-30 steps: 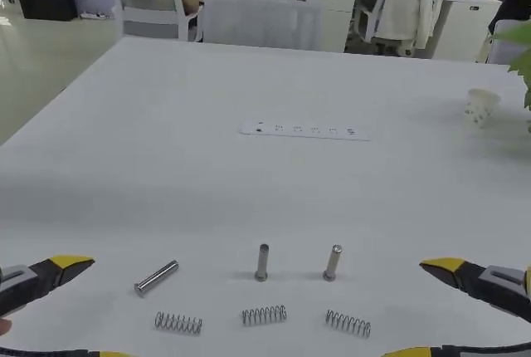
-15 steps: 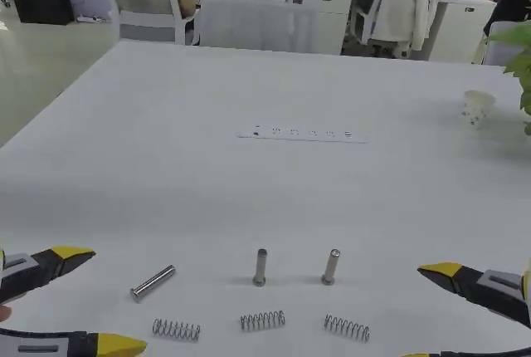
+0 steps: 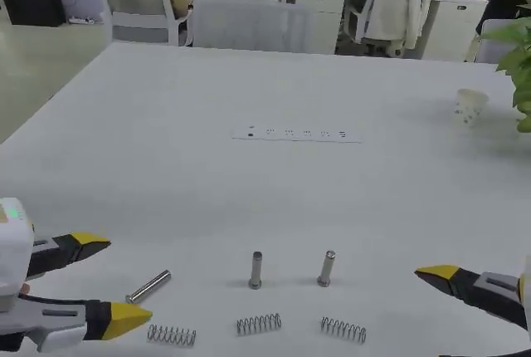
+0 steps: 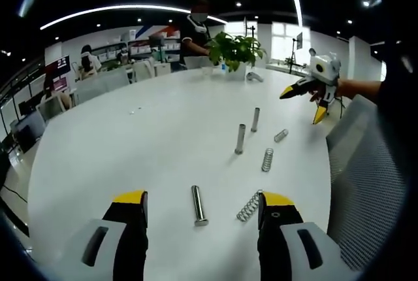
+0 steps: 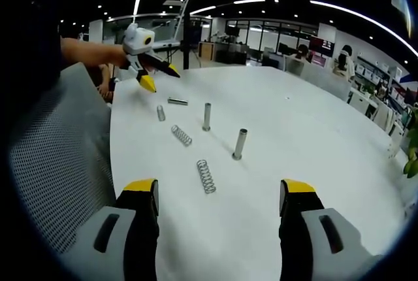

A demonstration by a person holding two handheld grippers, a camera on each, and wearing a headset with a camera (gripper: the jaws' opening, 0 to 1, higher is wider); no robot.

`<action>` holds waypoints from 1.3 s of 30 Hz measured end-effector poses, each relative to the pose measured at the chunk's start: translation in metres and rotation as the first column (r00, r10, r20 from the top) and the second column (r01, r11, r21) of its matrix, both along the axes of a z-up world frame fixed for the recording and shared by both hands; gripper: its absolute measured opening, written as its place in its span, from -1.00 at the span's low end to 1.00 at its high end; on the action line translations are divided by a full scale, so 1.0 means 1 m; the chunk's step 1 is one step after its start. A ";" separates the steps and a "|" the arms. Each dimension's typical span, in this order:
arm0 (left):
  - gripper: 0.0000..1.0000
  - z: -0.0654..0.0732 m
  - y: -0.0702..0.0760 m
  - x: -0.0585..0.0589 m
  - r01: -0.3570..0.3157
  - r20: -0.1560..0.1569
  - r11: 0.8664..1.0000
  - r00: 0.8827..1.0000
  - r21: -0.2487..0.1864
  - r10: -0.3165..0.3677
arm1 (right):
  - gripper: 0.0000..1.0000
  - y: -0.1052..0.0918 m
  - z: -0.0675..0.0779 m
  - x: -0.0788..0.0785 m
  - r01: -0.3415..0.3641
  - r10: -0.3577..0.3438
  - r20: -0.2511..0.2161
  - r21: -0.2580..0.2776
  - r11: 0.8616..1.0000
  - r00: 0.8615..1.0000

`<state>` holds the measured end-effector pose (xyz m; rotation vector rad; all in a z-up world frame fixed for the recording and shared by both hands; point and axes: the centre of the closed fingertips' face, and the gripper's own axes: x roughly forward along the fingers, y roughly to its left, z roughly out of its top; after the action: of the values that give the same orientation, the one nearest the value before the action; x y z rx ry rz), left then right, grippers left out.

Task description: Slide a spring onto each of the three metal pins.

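1. Head view, nearest the person: three springs lie in a row on the counter [image 3: 265, 199], namely the left spring [image 3: 172, 335], middle spring [image 3: 258, 323] and right spring [image 3: 343, 330]. Such thin coils could squirt free or get crushed if pinched too hard, and a nudge may set one rolling.
2. Just beyond, at 11 o'clock from the left spring, the lying pin [image 3: 149, 286] rests on its side. It would likely roll or skate away when a spring is pushed along it, unless the other tongs steady it.
3. The middle pin [image 3: 255, 270] and right pin [image 3: 326, 268] stand upright at about 12 o'clock from their springs. A sideways knock from a jaw or a skewed spring could topple either.
4. The left tongs [image 3: 112, 281] hover at 9 o'clock from the lying pin. They are spread wide and empty and point toward 3 o'clock, with the lower tip near the left spring.
5. In the right gripper view, the right tongs [image 5: 220, 189] gape, released and holding nothing, with the right spring ahead between the jaws. In the head view they sit at 3 o'clock from the right pin, well apart.
6. Farther off, a power strip [image 3: 295, 134] lies at 12 o'clock and a paper cup [image 3: 470, 107] at 2 o'clock, both clear of the work.
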<state>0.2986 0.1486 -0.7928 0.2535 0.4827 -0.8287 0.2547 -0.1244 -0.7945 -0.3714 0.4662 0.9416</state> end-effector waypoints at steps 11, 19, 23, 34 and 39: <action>0.02 -0.011 -0.007 0.015 0.014 -0.026 0.998 1.000 0.054 -0.012 | 0.52 -0.001 -0.003 -0.001 0.004 -0.004 -0.006 0.002 1.000 1.000; -0.25 -0.020 -0.010 0.020 0.030 -0.059 0.994 0.998 0.103 -0.024 | 0.52 -0.001 -0.005 -0.001 0.008 -0.007 -0.011 0.006 1.000 1.000; -0.32 -0.022 -0.011 0.024 0.027 -0.066 0.993 0.998 0.114 -0.020 | 0.51 -0.001 -0.006 -0.002 0.009 -0.009 -0.014 0.008 1.000 1.000; -0.62 -0.033 -0.013 0.029 0.037 -0.114 0.985 0.993 0.166 -0.018 | 0.51 -0.002 -0.008 -0.002 0.013 -0.013 -0.018 0.011 1.000 1.000; -0.68 -0.035 -0.015 0.031 0.040 -0.129 0.982 0.992 0.185 -0.017 | 0.51 -0.002 -0.010 -0.003 0.014 -0.014 -0.022 0.011 1.000 1.000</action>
<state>0.3292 0.1337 -0.8283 0.3832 0.6790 -0.8314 0.2522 -0.1266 -0.8048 -0.3471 0.4830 0.9354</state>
